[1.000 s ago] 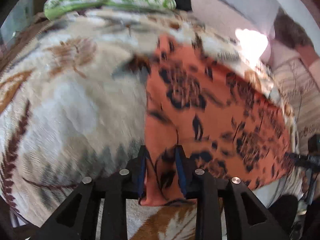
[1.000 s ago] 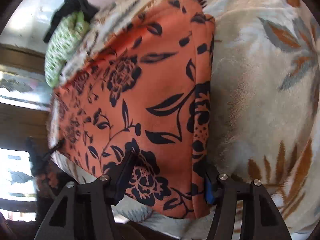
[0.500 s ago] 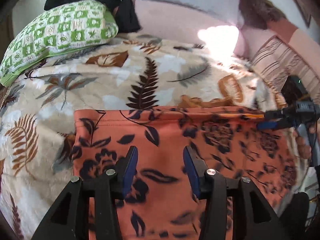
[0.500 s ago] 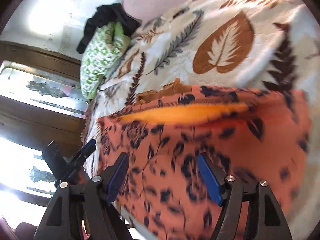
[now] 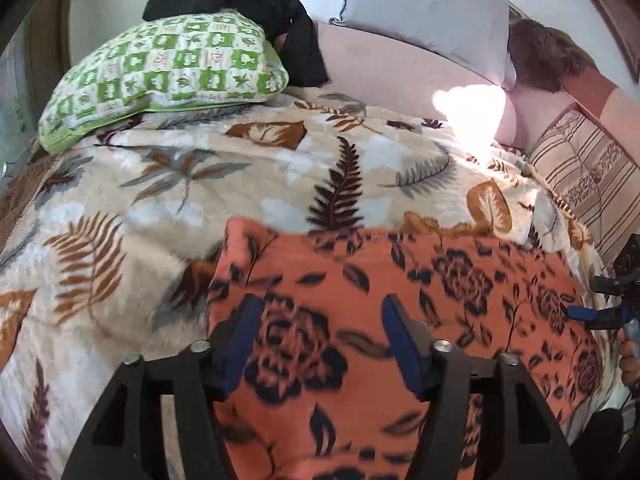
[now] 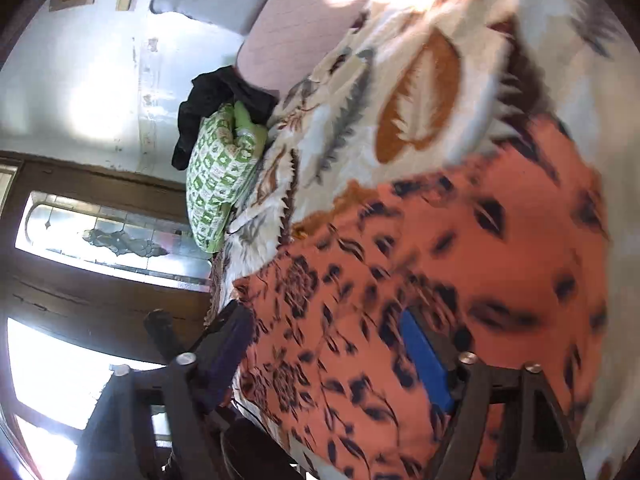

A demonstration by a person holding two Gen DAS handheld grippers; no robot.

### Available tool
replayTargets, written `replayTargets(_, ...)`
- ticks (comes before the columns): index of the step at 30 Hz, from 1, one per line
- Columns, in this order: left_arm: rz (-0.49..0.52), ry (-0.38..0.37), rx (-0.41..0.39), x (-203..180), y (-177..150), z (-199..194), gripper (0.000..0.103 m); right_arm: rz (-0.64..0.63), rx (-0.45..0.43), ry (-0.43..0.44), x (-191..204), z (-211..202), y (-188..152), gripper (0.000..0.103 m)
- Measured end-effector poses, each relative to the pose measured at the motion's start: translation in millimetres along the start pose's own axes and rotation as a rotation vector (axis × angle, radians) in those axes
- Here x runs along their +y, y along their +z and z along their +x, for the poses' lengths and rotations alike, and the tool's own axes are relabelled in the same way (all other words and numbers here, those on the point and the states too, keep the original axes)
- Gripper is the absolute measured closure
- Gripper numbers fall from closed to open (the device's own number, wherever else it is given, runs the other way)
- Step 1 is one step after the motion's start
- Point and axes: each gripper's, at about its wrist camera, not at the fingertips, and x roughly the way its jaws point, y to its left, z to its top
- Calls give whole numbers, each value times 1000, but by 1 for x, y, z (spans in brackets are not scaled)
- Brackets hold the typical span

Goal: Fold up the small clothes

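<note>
An orange cloth with a dark floral print (image 5: 400,288) lies folded flat on the leaf-patterned blanket (image 5: 200,184). It also shows in the right wrist view (image 6: 460,280). My left gripper (image 5: 322,336) is open and empty, hovering over the cloth's near left part. My right gripper (image 6: 328,352) is open and empty over the cloth's right end; it also shows at the far right of the left wrist view (image 5: 600,300). The image is blurred by motion.
A green-and-white pillow (image 5: 160,68) with a black garment (image 5: 280,12) on it lies at the head of the bed. A grey pillow (image 5: 424,12), a striped cushion (image 5: 588,176) and a pink headboard pad (image 5: 384,64) lie behind. A wooden window wall (image 6: 80,240) stands at the side.
My left gripper has let go of the cloth's edge and opened wide. Both grippers have pulled back and up from the cloth, which now lies flat.
</note>
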Motion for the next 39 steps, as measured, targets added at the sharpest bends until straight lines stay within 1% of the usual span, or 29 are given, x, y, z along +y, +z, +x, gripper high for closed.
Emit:
replayTargets(1,12,15,30,0,-7,3,37,39,-28,-57,-16,-5,-4,19)
replayTargets(2,13,47,75,1,-15,6,37,89,-53,-48,-26,-14,-10,19)
replayTargets(3,0,74,107,3,-21,5,37,139,-80,-1,-30,-25,-15,19)
replayTargets(4,-20,71,112,6,-25,-1,37,150,-110,8,-25,-37,-19,19)
replayTargets(6,-65,40,64,10,-35,-25,37,77,-157,47,0,-58,-34,19)
replayTargets(8,-83,35,50,9,-48,-43,35,26,-139,99,17,-62,-53,18)
replayTargets(9,-81,28,59,7,-55,-46,35,11,-116,95,19,-60,-63,17)
replayTargets(11,-66,28,90,3,-69,-43,35,21,-104,-2,8,-51,-75,17)
replayTargets(13,-56,60,124,3,-80,-33,35,117,-101,-76,-23,-46,-85,17)
replayTargets(14,-50,79,140,3,-84,-27,35,165,-116,-47,-33,-48,-90,19)
replayTargets(15,-46,87,144,3,-86,-26,35,191,-139,-21,-33,-53,-94,19)
replayTargets(16,-40,87,134,2,-86,-28,35,186,-145,-42,-29,-59,-96,18)
replayTargets(17,-36,88,131,1,-86,-31,35,152,-150,-63,-18,-64,-97,18)
replayTargets(19,-37,83,126,0,-84,-34,35,67,-149,-28,5,-71,-100,17)
replayTargets(20,-44,83,124,1,-83,-34,35,46,-153,-25,7,-75,-101,17)
replayTargets(21,-57,82,128,2,-83,-33,35,40,-159,-44,6,-74,-102,17)
replayTargets(22,-69,77,138,4,-84,-30,35,59,-155,-70,-2,-69,-104,17)
replayTargets(23,-75,75,147,5,-85,-28,35,118,-126,-120,-19,-63,-104,17)
replayTargets(24,-69,77,148,5,-85,-27,35,199,-100,-135,-35,-59,-106,18)
replayTargets(25,-59,78,144,3,-85,-28,35,230,-122,-97,-35,-66,-105,19)
replayTargets(26,-54,77,141,2,-85,-29,34,214,-134,-99,-28,-71,-102,19)
replayTargets(28,-54,77,146,2,-85,-27,34,101,-158,-121,2,-79,-87,19)
replayTargets(29,-56,77,147,2,-84,-26,34,64,-152,-120,14,-77,-76,19)
replayTargets(31,-59,79,146,2,-83,-25,34,35,-130,-102,24,-69,-49,18)
replayTargets(34,-59,74,148,2,-83,-24,34,54,-121,-103,14,-51,4,18)
replayTargets(36,-60,66,150,4,-82,-24,34,108,-114,-71,-1,-34,35,18)
replayTargets(37,-62,64,150,5,-82,-24,34,116,-121,-89,-9,-23,49,18)
replayTargets(38,-64,60,149,5,-81,-24,34,131,-132,-126,-22,-18,62,18)
replayTargets(39,-66,58,149,6,-81,-24,34,174,-138,-139,-37,-12,70,18)
